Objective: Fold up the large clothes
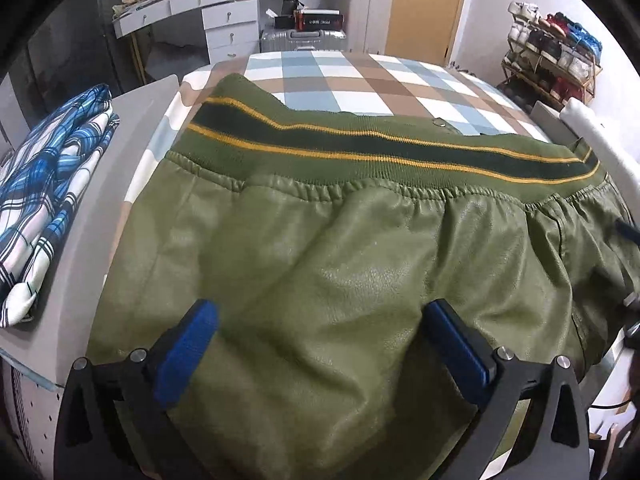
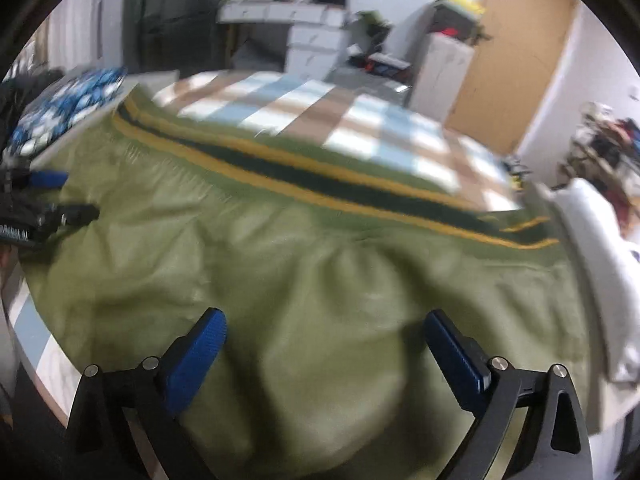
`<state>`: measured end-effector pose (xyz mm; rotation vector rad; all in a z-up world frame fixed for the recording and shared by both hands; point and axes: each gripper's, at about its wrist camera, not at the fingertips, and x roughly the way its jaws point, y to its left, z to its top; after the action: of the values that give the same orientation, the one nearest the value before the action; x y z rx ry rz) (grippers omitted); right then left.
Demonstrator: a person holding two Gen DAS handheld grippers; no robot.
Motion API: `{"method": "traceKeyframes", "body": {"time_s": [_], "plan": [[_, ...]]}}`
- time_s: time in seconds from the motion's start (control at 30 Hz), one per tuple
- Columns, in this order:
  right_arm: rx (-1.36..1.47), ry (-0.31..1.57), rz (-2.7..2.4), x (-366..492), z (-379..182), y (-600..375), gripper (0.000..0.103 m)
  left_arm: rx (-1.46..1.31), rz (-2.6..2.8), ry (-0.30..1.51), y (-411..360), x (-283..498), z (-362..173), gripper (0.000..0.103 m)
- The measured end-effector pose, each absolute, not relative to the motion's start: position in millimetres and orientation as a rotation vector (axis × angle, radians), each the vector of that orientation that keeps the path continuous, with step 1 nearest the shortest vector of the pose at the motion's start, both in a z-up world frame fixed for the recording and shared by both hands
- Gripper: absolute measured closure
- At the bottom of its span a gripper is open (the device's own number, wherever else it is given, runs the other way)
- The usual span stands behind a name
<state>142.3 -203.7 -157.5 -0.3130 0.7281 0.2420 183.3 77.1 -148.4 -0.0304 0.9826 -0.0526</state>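
Room: bedroom with a white drawer desk at the far wall, pale suitcases, a tan wooden door and a shoe rack on the right.
Surface: checked bed cover in blue, brown and white squares; the far half of it lies bare.
Jacket: olive green jacket with a leather-like sheen, spread flat over the near half of the bed, wrinkled along its length.
Hem band: ribbed knit band with a dark stripe edged by two yellow lines, running across the jacket's far edge, gathered where it meets the shiny fabric; a small metal snap sits on it.
Left side: grey board beside the bed, carrying a folded blue and white plaid cloth.
Right side: white rolled item lies along the bed's right edge.
Left gripper: fingers spread wide, blue pads apart, just above the jacket's near part, gripping nothing.
Right gripper: likewise spread wide over the jacket, empty; this view is blurred.
Cross view: the left gripper's blue and black tip shows at the left edge of the right wrist view, over the jacket.
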Motion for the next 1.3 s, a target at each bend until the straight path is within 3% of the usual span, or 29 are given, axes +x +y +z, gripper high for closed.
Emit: {"method": "traceKeyframes", "body": {"time_s": [0.1,0.23,0.43,0.63,0.8,1.0,1.17,1.3], "plan": [[-0.227,0.713,0.147,144.3,-153.3,-241.1,0.003,-0.033,-0.045,0.973,75.4,180.7,-150.1,0.001],[-0.125,0.875,0.089,168.2,-187.2,-274.8,0.0,-0.038,-0.046,0.961,76.1,180.7,-152.1,0.001],[-0.099,0.883,0.09,167.9,-184.1,-277.2,0.0,-0.045,-0.048,0.947,75.7,174.1,-153.6,0.001],[-0.043,0.808,0.221,145.1,-156.0,-260.0,0.001,-0.036,-0.052,0.964,75.6,175.1,-152.3,0.0],[-0.305,0.837,0.185,141.2,-186.0,-217.4,0.0,-0.034,-0.052,0.957,74.7,175.3,-152.3,0.0],[-0.22,0.839,0.186,138.5,-182.0,-224.5,0.0,-0.03,-0.047,0.948,72.4,173.2,-154.0,0.0],[0.013,0.677,0.358,129.2,-156.6,-241.4,0.0,-0.032,-0.037,0.943,69.9,171.7,-154.6,0.0],[0.013,0.742,0.384,151.2,-181.8,-237.9,0.0,-0.031,-0.03,0.952,68.2,172.5,-154.3,0.0]]}}
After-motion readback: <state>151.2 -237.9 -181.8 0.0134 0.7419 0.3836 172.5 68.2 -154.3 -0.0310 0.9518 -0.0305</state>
